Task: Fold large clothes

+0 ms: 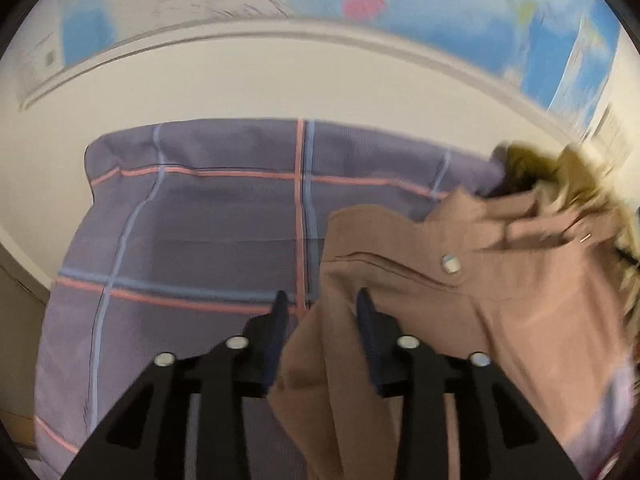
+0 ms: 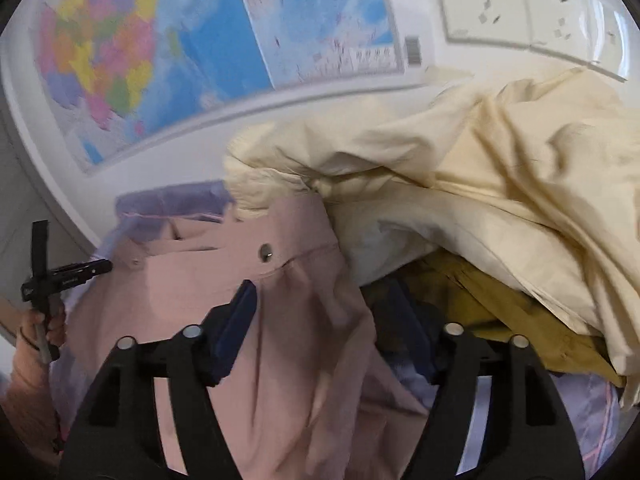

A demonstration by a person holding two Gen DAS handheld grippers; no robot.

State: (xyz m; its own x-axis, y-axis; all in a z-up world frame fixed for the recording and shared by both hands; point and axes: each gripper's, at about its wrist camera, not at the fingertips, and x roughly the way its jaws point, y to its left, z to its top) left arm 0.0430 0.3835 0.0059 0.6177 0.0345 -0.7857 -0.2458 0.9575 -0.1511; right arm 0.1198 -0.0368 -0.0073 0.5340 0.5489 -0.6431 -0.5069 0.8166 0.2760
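- Right now I am holding both tongs over the pinkish-brown coat (image 1: pixel 460 300), which is lying on the purple plaid sheet (image 1: pixel 192 220) and running away from me toward the wall.
- My left gripper (image 1: pixel 322 300) is hovering at the coat's left edge: one finger over bare sheet, the other over cloth, jaws partly apart, and a fold of the coat is passing between them without the pads visibly pressing on it, so I am reading it as released.
- My right gripper (image 2: pixel 324 304) is standing wide, straddling the coat's middle below a snap button (image 2: pixel 265 252); the pads are not closing on anything.
- The coat's fur-trimmed hood (image 1: pixel 560 176) is lying to the far right in the left view, so the long axis is slanting up and rightward.
- Judging by this, the left tongs are nearer a free edge to pinch.
- Open sheet is lying to the left; the right side is crowded by a cream duvet (image 2: pixel 480 168) and an olive garment (image 2: pixel 500 300), touching the coat.
- A map (image 2: pixel 120 60) is hanging on the wall behind.
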